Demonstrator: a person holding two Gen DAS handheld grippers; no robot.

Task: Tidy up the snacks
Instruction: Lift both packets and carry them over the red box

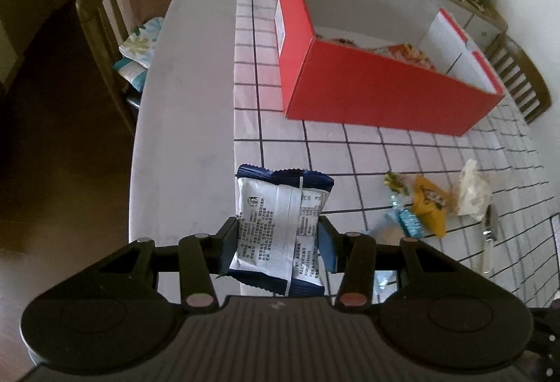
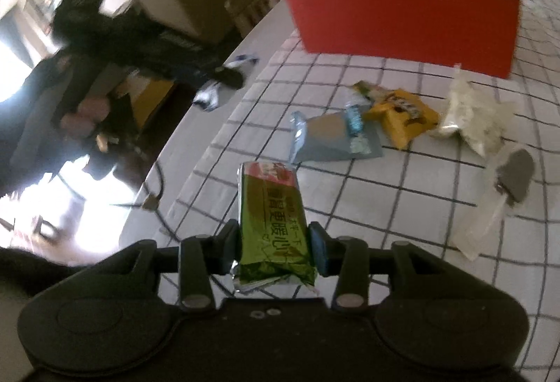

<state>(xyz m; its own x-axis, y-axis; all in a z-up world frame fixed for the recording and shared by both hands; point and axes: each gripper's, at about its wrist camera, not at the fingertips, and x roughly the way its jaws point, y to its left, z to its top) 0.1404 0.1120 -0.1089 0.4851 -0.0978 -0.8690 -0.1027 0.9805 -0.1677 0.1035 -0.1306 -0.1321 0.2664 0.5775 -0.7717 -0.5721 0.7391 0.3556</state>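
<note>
Between my left tongs [image 1: 278,243] sits a blue packet [image 1: 280,228], pinched mid-body, and my right tongs [image 2: 274,247] pinch a green bar [image 2: 271,224] likewise; both look light, crinkly, slippery, the box [image 1: 378,98] ahead.

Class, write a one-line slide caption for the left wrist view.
Left gripper clamps a blue-and-white snack packet above the checked tablecloth, facing the open red box.

Red box [image 1: 378,95]: matt card outside, plain white card inside. Beside it, tablecloth [image 1: 280,144] looks smooth, faint sheen, grid print. Blue-white snack packet [image 1: 280,228]: printed plastic film, slightly glossy. Green snack packet [image 2: 273,224]: shiny crinkled foil. Left gripper [image 1: 278,243] and right gripper [image 2: 274,247]: matt black plastic. Chair [image 1: 101,18] left of box: dark wood, cloth draped over its back.
</note>
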